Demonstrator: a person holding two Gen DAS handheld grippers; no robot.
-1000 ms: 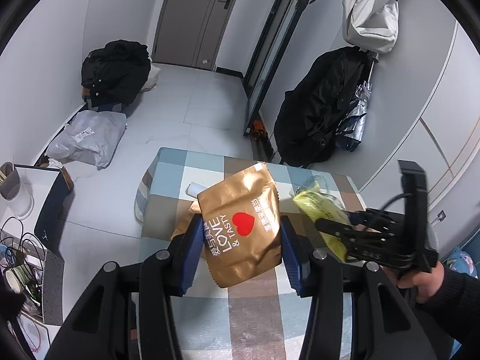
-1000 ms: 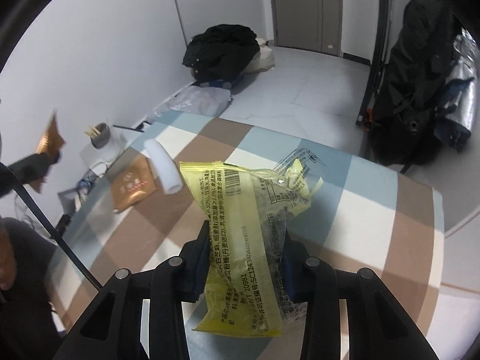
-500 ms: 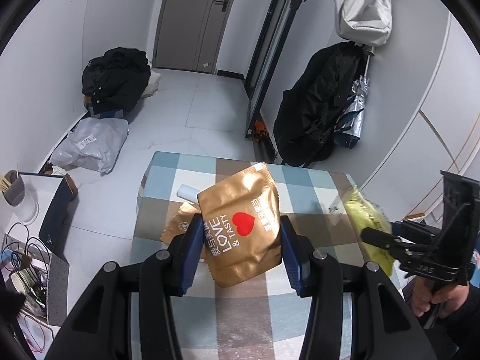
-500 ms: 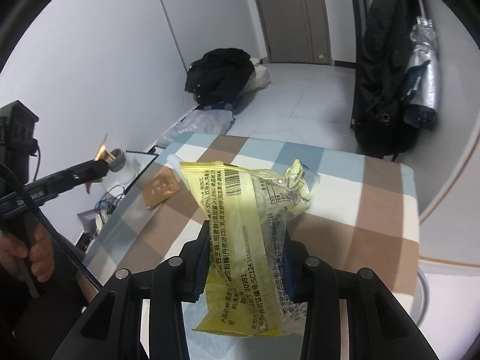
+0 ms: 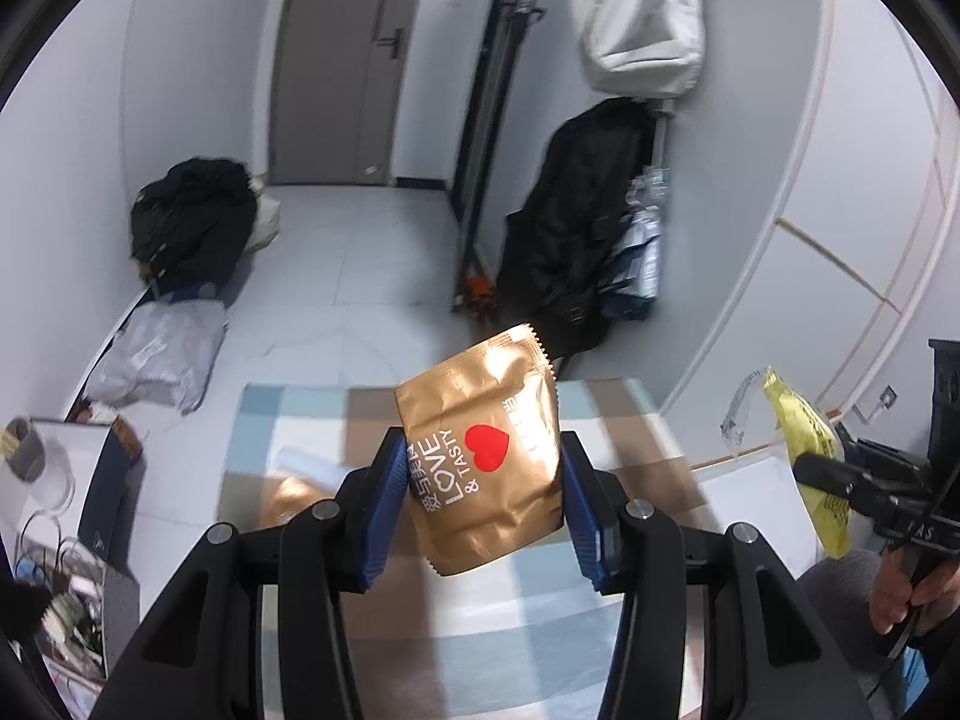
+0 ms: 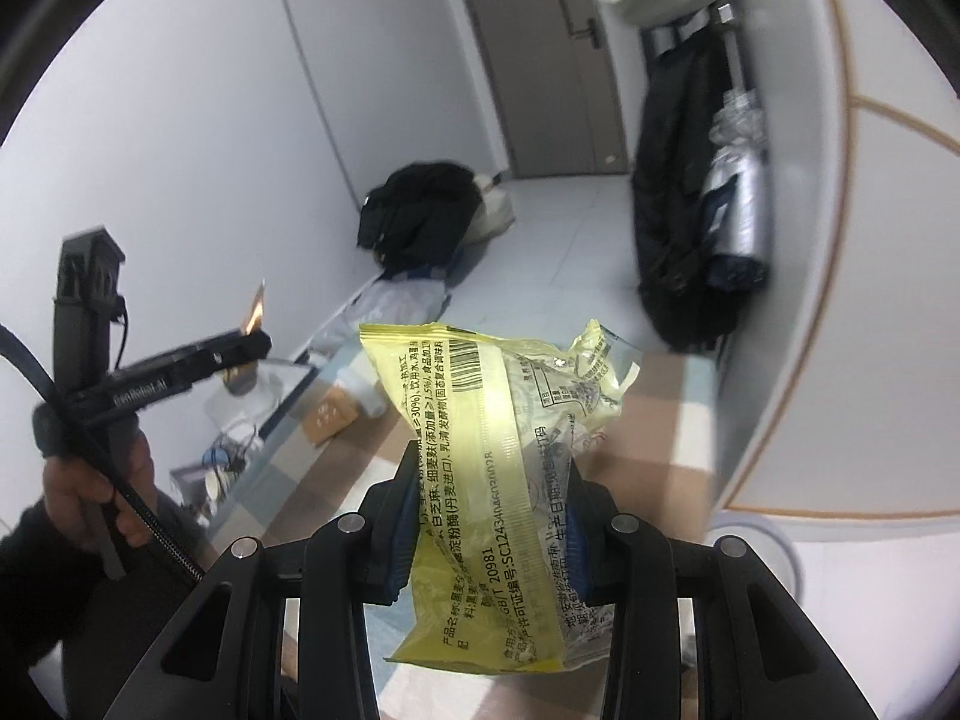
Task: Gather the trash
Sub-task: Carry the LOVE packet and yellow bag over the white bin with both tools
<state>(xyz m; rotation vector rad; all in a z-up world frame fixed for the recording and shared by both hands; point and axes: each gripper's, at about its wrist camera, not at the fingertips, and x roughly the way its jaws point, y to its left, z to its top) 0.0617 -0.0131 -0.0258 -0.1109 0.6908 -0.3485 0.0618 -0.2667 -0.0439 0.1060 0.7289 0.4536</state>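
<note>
left gripper (image 5: 480, 492): clamped on the gold snack pouch (image 5: 480, 456); you hold it up off the checked table (image 5: 300, 414), above its near half.
right gripper (image 6: 489, 516): clamped on the yellow wrapper (image 6: 486, 498), which you hold in the air over the table's right side.
risk, slip: both packets are thin, slick film pinched low down; if you swing fast they probably slide out and drop to the floor.
risk, tear: the yellow wrapper's open crinkled top flaps loose; it could snag or spill crumbs.
risk, leftovers: you may walk off with trash left on the table.
count, held: two packets, one per gripper.
count, left on table: one small brown sachet (image 6: 329, 417) near the far left edge; one white roll (image 6: 360, 387) just beside it at the far edge.
count, bin: none clearly visible, so I can't tell where you drop them.
</note>
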